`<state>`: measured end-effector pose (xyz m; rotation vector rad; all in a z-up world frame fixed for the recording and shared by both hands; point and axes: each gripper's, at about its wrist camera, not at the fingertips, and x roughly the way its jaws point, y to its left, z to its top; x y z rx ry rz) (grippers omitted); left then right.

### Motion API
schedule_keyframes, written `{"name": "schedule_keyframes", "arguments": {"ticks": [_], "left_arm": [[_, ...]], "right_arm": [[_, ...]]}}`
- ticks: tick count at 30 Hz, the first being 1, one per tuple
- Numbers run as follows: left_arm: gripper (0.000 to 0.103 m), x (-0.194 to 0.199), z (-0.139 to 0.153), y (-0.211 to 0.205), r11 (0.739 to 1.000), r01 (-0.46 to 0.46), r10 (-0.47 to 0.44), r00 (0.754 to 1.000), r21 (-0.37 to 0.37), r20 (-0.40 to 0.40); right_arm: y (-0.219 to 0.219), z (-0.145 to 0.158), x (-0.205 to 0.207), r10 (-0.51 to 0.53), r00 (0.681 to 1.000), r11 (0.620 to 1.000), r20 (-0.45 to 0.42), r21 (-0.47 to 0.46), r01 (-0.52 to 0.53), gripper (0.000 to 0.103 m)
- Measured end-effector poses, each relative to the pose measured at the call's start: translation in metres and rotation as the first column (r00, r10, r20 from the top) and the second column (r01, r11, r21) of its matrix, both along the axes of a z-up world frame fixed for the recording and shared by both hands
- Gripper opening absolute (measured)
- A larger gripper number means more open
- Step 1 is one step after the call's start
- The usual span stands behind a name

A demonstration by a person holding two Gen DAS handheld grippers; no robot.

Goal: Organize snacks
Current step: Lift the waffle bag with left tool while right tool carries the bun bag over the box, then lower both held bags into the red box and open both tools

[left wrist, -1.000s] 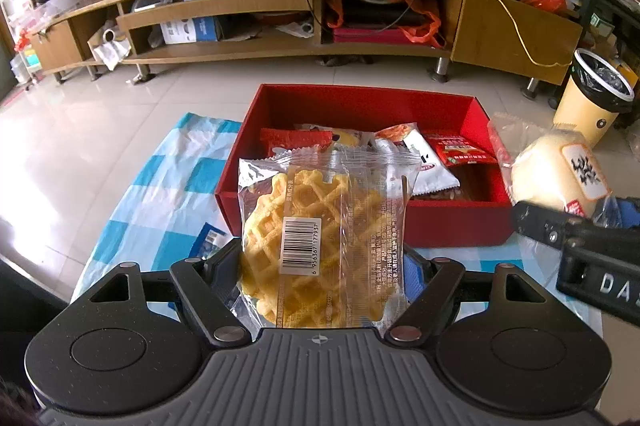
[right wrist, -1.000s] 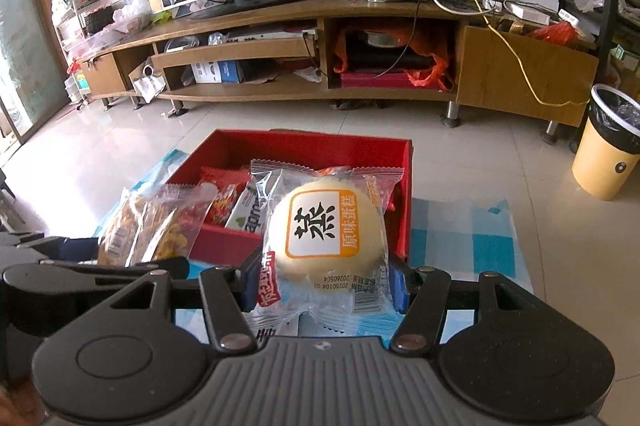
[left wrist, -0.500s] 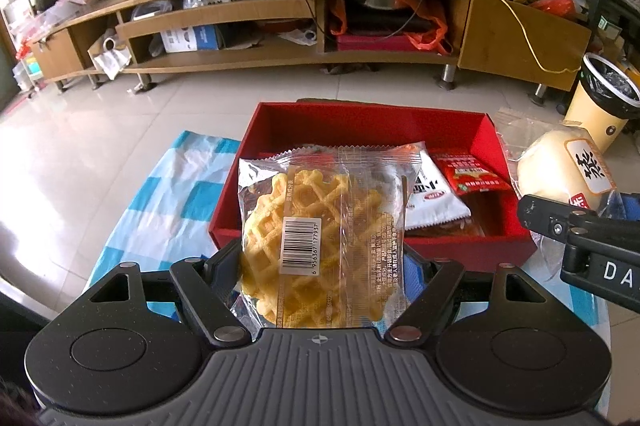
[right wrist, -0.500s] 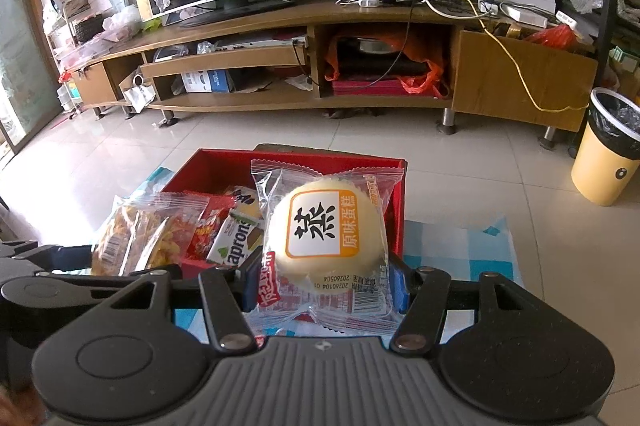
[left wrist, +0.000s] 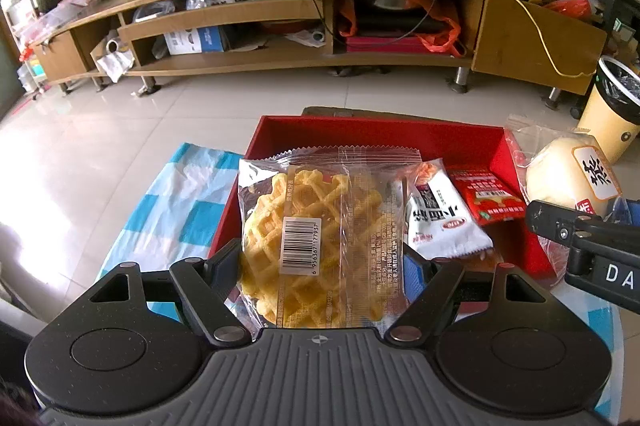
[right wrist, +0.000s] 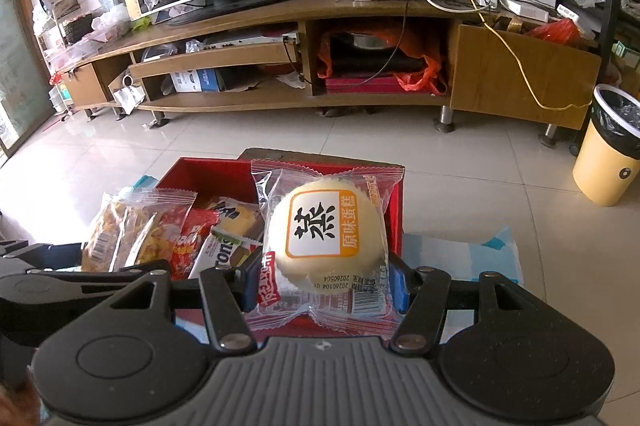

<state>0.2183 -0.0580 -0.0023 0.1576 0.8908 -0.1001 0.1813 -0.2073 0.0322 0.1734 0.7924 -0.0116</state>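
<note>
The left gripper (left wrist: 322, 262) was clamped on a packaged waffle (left wrist: 320, 238), its pads pressing the wrapper's two side edges; the right gripper (right wrist: 322, 276) was likewise clamped on a packaged steamed cake (right wrist: 326, 234), held by the sides of its lower half. Both snacks hung in front of their tongs, above the near part of the red box (left wrist: 400, 138), which lay just beyond and below them on a blue-checked cloth (left wrist: 176, 202).

The waffle looked light and fairly stiff but brittle, so a hard squeeze could crack it; its film seemed slippery, and the side edges were probably the safest hold. The cake appeared soft and springy, likely to dent; gripping the wrapper low, rather than the dome, seemed wise.

Ahead of the left tongs the box already held a white sachet (left wrist: 444, 218) and a red sachet (left wrist: 486, 200), lying loosely and overlapping; other packets beneath were partly hidden.
</note>
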Motion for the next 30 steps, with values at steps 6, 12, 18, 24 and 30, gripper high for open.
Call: {"name": "schedule_keyframes", "arguments": {"ticks": [6,12,18,24,30], "left_arm": [[0.082,0.018,-0.006,-0.003,1.000,-0.009,0.010,1.000,0.006,-0.007],[0.082,0.033,-0.017,-0.008,1.000,-0.006,0.006,1.000,0.019,-0.021],[0.082,0.045,-0.025,-0.007,1.000,-0.017,0.018,0.999,0.019,-0.036],[0.083,0.051,-0.028,-0.007,1.000,-0.013,0.014,0.999,0.016,-0.043],[0.087,0.049,-0.025,-0.007,1.000,-0.013,0.013,0.999,0.019,-0.031]], "right_arm": [[-0.004,-0.011,0.018,-0.007,1.000,1.000,-0.024,0.007,0.007,0.056],[-0.010,-0.024,0.036,-0.021,0.998,1.000,-0.054,0.016,0.022,0.056],[-0.008,-0.035,0.055,-0.016,0.997,0.999,-0.070,0.034,0.018,0.056],[-0.004,-0.047,0.064,0.006,0.994,0.999,-0.105,0.051,0.000,0.057],[-0.004,-0.045,0.062,0.001,0.995,0.999,-0.098,0.049,0.004,0.060]]}}
